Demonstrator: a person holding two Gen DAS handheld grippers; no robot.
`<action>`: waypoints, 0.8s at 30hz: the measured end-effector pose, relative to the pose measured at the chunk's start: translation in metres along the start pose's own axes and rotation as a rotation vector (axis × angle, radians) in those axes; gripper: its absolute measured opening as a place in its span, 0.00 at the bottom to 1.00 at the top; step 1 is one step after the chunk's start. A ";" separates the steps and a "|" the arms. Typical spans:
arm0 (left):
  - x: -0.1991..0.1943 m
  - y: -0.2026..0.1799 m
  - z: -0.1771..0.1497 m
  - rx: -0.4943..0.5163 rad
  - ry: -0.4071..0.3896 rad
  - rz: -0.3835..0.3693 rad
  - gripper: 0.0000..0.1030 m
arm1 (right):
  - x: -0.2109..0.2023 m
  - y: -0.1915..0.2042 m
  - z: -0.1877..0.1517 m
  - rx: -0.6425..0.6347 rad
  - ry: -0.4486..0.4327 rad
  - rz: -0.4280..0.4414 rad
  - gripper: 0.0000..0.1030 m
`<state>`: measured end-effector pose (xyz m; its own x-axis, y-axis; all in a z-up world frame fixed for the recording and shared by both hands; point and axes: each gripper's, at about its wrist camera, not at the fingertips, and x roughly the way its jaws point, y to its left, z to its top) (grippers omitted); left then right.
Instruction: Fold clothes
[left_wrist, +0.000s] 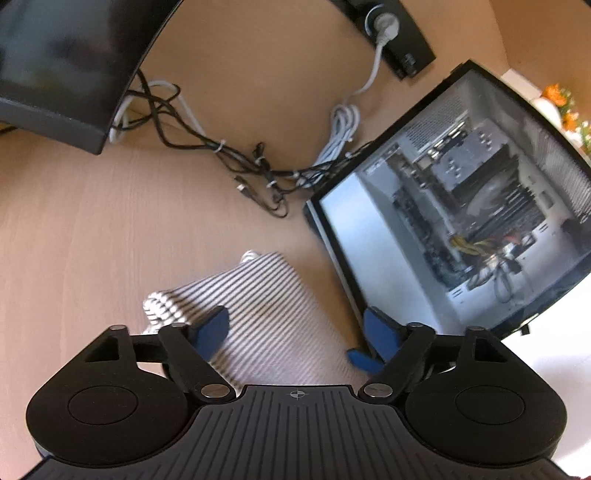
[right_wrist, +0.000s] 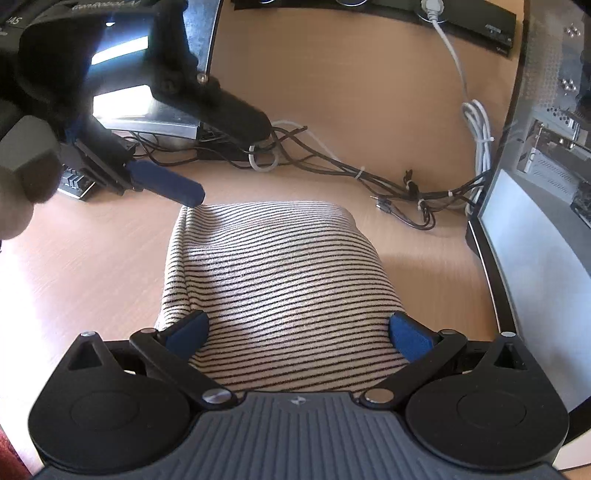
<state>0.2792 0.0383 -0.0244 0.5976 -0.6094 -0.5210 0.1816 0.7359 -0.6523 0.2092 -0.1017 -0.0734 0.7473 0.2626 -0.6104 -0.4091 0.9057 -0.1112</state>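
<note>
One striped garment (right_wrist: 273, 280) lies folded into a compact block on the bench (right_wrist: 92, 266), between a monitor (left_wrist: 62, 62) and a glass-sided computer case (left_wrist: 461, 206), likely nearly finished. Both tongs are spread and pinch nothing: the right tongs (right_wrist: 297, 332) straddle its near edge, perhaps to square it, while the left tongs (left_wrist: 295, 332) hover above its far corner.

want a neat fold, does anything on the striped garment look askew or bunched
Yes. The striped garment is folded into a compact block, but its left edge is not flat: layers bulge and roll there, showing as a bunched roll in the left wrist view. The rest of the top looks smooth.
</note>
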 end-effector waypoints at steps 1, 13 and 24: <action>0.001 0.001 0.001 0.005 0.008 0.010 0.74 | -0.003 0.000 0.002 0.007 -0.002 0.000 1.00; 0.021 0.030 -0.001 -0.020 0.078 -0.016 0.73 | 0.003 0.021 0.004 0.009 0.050 -0.030 1.00; 0.008 0.026 -0.003 -0.038 0.002 0.002 0.75 | 0.008 0.014 0.019 -0.041 0.093 0.006 1.00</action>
<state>0.2864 0.0515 -0.0480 0.5966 -0.6082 -0.5236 0.1502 0.7255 -0.6716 0.2199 -0.0806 -0.0652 0.6939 0.2338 -0.6811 -0.4356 0.8894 -0.1385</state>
